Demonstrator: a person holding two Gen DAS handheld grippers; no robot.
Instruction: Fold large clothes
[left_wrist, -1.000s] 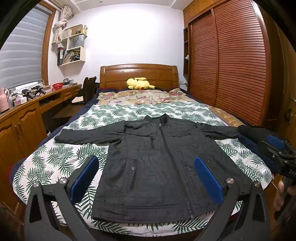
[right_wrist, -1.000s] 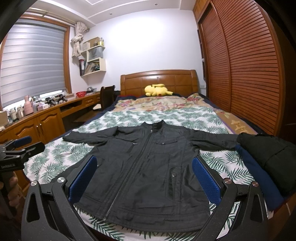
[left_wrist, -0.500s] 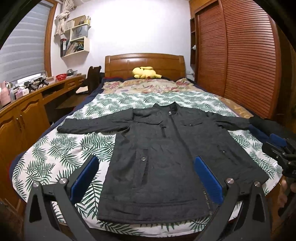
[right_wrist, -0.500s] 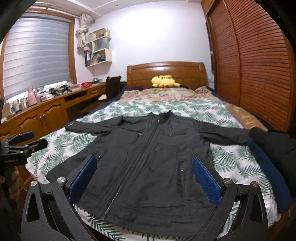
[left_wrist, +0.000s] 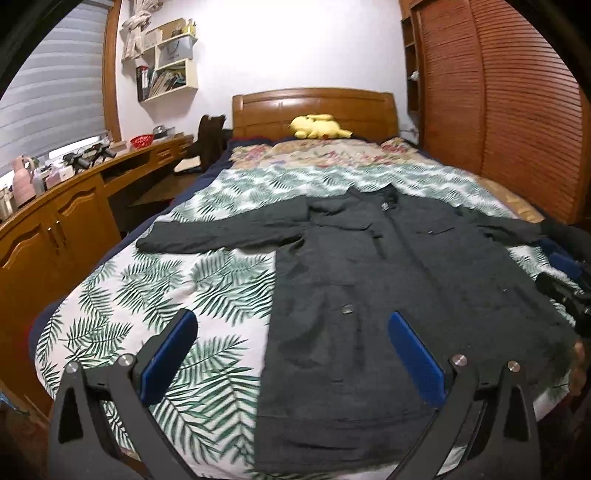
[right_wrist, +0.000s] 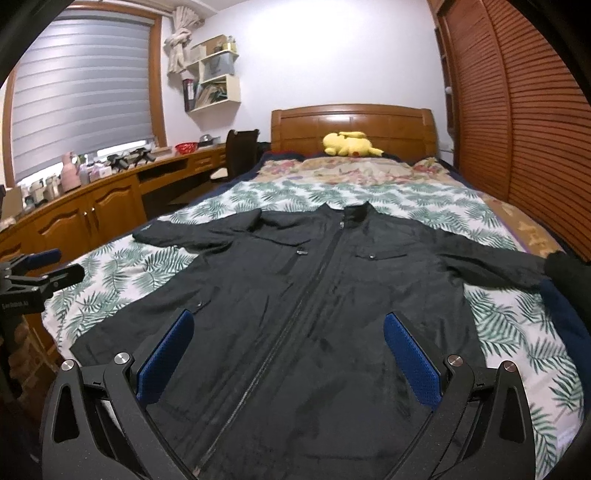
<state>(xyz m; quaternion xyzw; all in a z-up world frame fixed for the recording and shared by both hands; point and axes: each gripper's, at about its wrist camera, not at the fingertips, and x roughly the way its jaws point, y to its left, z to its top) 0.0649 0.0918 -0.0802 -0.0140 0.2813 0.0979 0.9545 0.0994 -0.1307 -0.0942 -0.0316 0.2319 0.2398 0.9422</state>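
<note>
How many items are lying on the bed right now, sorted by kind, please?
Spread-out jackets: 1, the black jacket.
Heaped dark garments: 1 pile at the right edge; how many pieces it holds cannot be told.
Plush toys: 1, the yellow plush toy by the headboard.
Total: 3.

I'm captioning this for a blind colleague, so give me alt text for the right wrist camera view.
A dark zip-front jacket lies flat, sleeves spread, on a bed with a palm-leaf cover, seen between the open blue-padded fingers of the right gripper. The left gripper shows at the left edge; a yellow plush toy rests by the wooden headboard.
</note>
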